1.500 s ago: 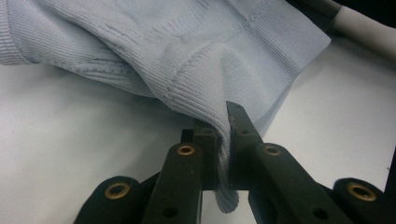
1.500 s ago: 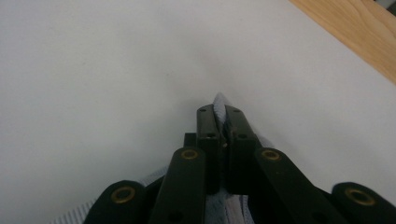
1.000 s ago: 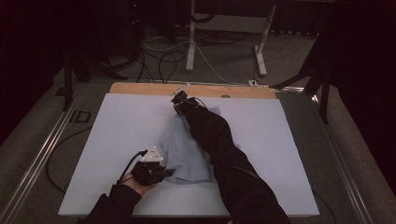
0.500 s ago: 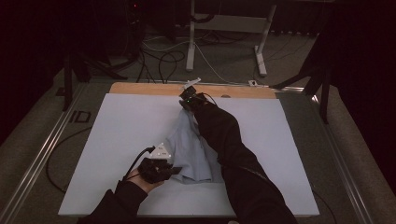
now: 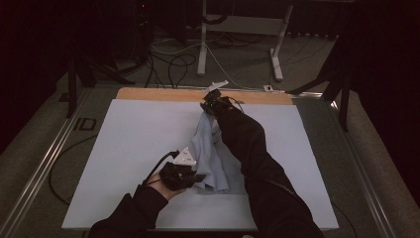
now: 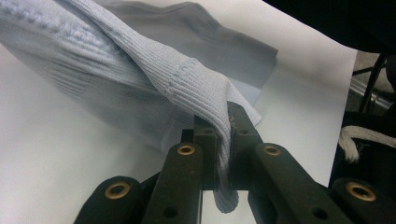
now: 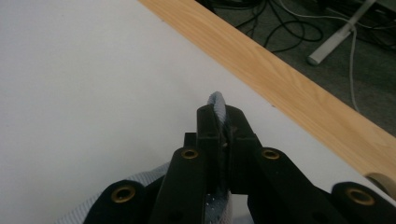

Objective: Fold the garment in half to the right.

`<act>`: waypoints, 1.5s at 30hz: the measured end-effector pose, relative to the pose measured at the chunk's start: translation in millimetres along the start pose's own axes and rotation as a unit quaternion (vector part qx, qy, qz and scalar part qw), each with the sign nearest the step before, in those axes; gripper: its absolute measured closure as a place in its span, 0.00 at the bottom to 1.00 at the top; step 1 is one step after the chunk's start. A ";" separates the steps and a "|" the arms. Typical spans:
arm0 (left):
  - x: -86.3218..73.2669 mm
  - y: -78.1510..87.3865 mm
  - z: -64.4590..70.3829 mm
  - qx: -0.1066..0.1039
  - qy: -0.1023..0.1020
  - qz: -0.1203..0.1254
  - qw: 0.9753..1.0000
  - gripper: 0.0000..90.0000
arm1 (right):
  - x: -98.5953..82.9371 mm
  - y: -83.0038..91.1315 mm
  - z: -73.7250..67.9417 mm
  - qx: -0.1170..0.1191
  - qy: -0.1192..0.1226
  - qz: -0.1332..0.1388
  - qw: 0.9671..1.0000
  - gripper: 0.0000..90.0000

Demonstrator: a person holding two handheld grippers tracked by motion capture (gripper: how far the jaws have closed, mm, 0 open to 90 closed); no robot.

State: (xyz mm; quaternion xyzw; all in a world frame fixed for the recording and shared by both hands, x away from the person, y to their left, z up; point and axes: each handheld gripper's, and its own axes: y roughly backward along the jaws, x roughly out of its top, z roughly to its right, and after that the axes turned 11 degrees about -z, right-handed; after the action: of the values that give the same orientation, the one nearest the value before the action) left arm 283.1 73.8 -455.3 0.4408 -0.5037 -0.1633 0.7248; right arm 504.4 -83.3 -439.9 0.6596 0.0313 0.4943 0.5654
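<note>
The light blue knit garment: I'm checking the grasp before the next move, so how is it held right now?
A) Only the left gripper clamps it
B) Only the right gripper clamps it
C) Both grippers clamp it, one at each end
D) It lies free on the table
C: the left gripper is shut on ribbed fabric of the garment, and the right gripper pinches a fold near the table's far edge.

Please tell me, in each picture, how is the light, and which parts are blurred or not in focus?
High view: the room is dark, the white table is bright, the dark sleeves lose detail. Left gripper view: the cloth is sharp by the left gripper, blurred at upper left, with a soft shadow beneath. Right gripper view: even light, no glare; the right gripper is sharp, the floor cables soft.
</note>
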 end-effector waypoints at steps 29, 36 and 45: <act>44.9 -55.2 12.3 -0.029 -0.022 -0.026 0.999 0.96 | -51.0 -1.8 45.0 0.015 -0.047 0.013 0.999 0.97; 50.0 -70.7 15.3 -0.030 -0.027 -0.037 0.999 0.96 | -59.1 -7.2 49.2 0.021 -0.047 0.011 0.999 0.97; 56.8 -87.6 16.8 -0.034 -0.026 -0.049 0.998 0.96 | -71.5 -12.9 57.3 0.025 -0.060 0.008 0.998 0.96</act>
State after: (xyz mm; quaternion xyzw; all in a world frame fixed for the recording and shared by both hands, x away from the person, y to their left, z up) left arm 311.5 -21.7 -490.7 0.4355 -0.4938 -0.2273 0.7175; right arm 514.0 -162.5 -486.7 0.7021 0.0047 0.4574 0.5458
